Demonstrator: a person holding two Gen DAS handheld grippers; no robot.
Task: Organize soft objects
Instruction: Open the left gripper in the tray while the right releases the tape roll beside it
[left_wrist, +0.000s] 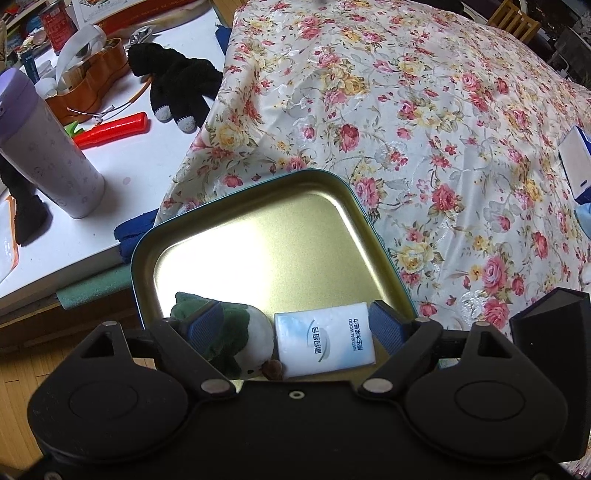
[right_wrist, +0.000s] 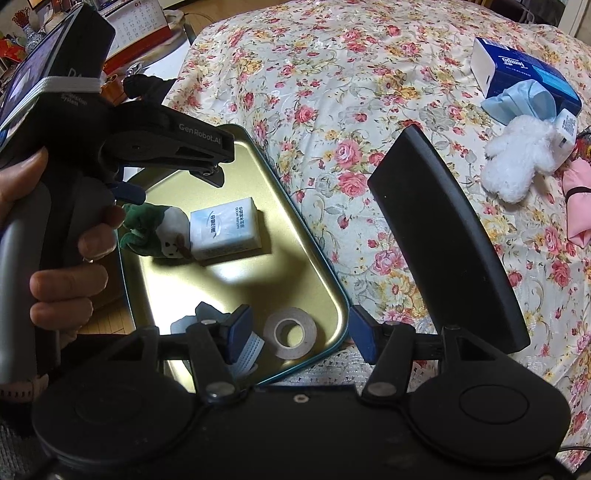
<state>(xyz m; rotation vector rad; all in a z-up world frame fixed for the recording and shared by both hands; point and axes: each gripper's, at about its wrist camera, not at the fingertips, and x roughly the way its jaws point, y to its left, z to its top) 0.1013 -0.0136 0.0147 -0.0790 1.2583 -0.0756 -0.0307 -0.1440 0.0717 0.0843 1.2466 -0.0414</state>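
A gold metal tin (left_wrist: 280, 229) with a teal rim lies on the floral cloth; it also shows in the right wrist view (right_wrist: 295, 236). Inside lie a green and white plush toy (left_wrist: 240, 332), a white tissue pack (left_wrist: 325, 339), a roll of tape (right_wrist: 291, 332) and a pale blue-grey item (right_wrist: 243, 354). My left gripper (left_wrist: 295, 325) is open just above the plush and the tissue pack (right_wrist: 225, 227), holding nothing. My right gripper (right_wrist: 299, 328) is open over the tin's near corner, around the tape roll but not touching it.
A white plush (right_wrist: 517, 162), a blue face mask (right_wrist: 517, 103), a blue tissue box (right_wrist: 517, 70) and a pink soft item (right_wrist: 580, 206) lie on the cloth at the right. The white table holds a black plush (left_wrist: 177, 81), a purple-lidded bottle (left_wrist: 48, 147) and a red tool (left_wrist: 114, 129).
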